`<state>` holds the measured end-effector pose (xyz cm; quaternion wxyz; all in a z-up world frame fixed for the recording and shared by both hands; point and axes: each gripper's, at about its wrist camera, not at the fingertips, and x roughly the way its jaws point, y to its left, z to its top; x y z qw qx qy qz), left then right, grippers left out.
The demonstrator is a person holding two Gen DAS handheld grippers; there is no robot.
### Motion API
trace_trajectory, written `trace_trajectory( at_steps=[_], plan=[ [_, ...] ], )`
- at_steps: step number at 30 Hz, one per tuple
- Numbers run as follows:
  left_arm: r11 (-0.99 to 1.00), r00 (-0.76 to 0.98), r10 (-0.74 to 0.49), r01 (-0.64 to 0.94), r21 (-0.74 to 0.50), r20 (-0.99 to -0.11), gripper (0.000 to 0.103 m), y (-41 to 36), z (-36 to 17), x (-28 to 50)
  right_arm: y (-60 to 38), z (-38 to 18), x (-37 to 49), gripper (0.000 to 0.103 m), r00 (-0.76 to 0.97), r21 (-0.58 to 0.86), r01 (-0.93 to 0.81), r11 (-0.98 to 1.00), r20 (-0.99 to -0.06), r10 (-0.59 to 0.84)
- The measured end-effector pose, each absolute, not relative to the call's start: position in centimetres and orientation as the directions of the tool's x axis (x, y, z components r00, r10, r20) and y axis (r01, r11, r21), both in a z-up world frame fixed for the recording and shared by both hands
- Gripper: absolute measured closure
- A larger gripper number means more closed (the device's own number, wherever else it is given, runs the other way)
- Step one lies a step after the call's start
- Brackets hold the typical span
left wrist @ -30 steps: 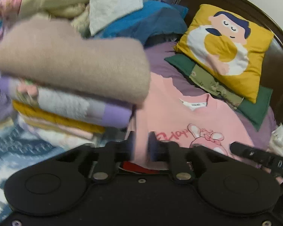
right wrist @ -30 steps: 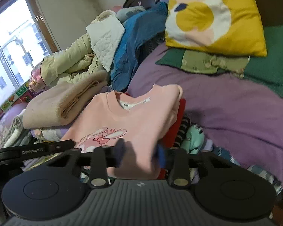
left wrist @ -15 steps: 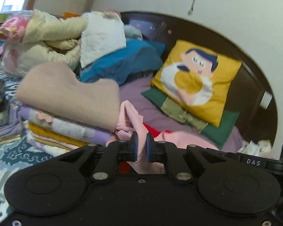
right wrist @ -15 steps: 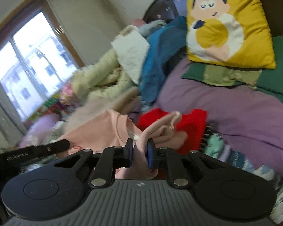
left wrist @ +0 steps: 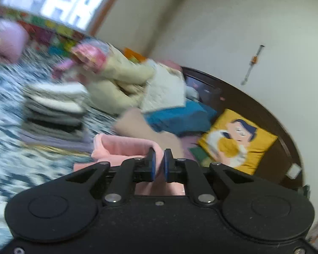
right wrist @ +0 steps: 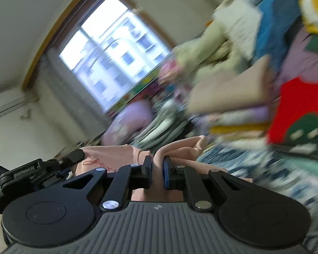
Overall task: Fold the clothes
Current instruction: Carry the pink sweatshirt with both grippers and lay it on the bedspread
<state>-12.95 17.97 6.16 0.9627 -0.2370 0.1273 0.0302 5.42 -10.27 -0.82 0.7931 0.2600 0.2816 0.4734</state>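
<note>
The left gripper pinches a fold of the pink top tight between its blue pads. The right gripper has just been closing and now squeezes another bunch of the same pink top. The cloth hangs up off the bed between the two grippers. Behind it sits a beige folded cloth on a stack of clothes. A red cloth lies beside that stack. Farther back are a blue cloth, a cream jacket and a yellow pillow by the dark headboard. A bright window is far away
</note>
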Motion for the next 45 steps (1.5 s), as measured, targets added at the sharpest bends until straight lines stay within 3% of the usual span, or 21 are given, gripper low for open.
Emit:
trace_trajectory(
  at_steps=[5, 14, 17, 21, 23, 25, 27, 28, 29, 34, 36, 41, 45],
  plan=[
    [0.856, 0.959, 0.073, -0.201, -0.476, -0.274, 0.098, 21.3, 5.1, -18.4, -5.5, -0.9, 2.8, 0.090, 0.273, 0.696, -0.636, 0.335, -0.203, 0.940],
    [0.759, 0.917, 0.198, -0.366, -0.538, -0.345, 0.098, 31.5, 1.4, -19.9, 7.4, -2.4, 3.5, 0.090, 0.143, 0.693, -0.644, 0.325, -0.308, 0.941],
    [0.750, 0.924, 0.242, -0.371, -0.548, -0.294, 0.098, 35.4, 1.8, -19.1, 12.4, -1.2, 5.1, 0.090, 0.129, 0.686, -0.654, 0.320, -0.317, 0.940],
    [0.765, 0.941, 0.289, -0.339, -0.548, -0.178, 0.098, 38.2, 3.1, -19.0, 16.5, 1.7, 6.2, 0.090, 0.176, 0.647, -0.702, 0.298, -0.247, 0.953],
    [0.764, 0.942, 0.282, -0.334, -0.552, -0.180, 0.096, 39.1, 2.2, -19.3, 17.4, 2.0, 6.2, 0.090, 0.218, 0.616, -0.722, 0.314, -0.229, 0.949],
    [0.753, 0.926, 0.270, -0.373, -0.542, -0.263, 0.088, 39.2, -0.1, -19.7, 17.7, 0.1, 6.3, 0.085, 0.227, 0.615, -0.702, 0.360, -0.285, 0.931],
    [0.738, 0.900, 0.277, -0.424, -0.525, -0.337, 0.033, 39.0, -3.0, -20.8, 17.5, -2.7, 6.1, 0.068, 0.205, 0.619, -0.680, 0.393, -0.354, 0.912],
    [0.719, 0.884, 0.307, -0.457, -0.523, -0.352, 0.031, 38.8, -4.6, -21.7, 17.0, -4.3, 5.8, 0.058, 0.192, 0.617, -0.675, 0.405, -0.383, 0.904],
    [0.698, 0.872, 0.323, -0.483, -0.530, -0.368, 0.031, 38.7, -6.3, -22.5, 16.6, -5.9, 5.5, 0.055, 0.178, 0.614, -0.670, 0.416, -0.412, 0.894],
    [0.578, 0.850, 0.284, -0.522, -0.628, -0.445, 0.031, 40.0, -12.3, -23.8, 14.7, -12.3, 3.5, 0.055, 0.172, 0.560, -0.663, 0.497, -0.532, 0.829],
    [0.574, 0.839, 0.277, -0.535, -0.620, -0.468, 0.031, 40.4, -13.3, -23.4, 14.8, -13.5, 2.9, 0.055, 0.191, 0.522, -0.685, 0.508, -0.543, 0.817],
    [0.587, 0.828, 0.266, -0.546, -0.598, -0.494, 0.031, 42.0, -15.6, -21.5, 15.9, -14.6, 3.1, 0.042, 0.271, 0.441, -0.727, 0.526, -0.520, 0.810],
    [0.591, 0.824, 0.254, -0.546, -0.594, -0.506, 0.032, 43.5, -17.1, -19.9, 17.7, -14.3, 5.7, 0.041, 0.289, 0.416, -0.737, 0.533, -0.519, 0.805]
  ],
)
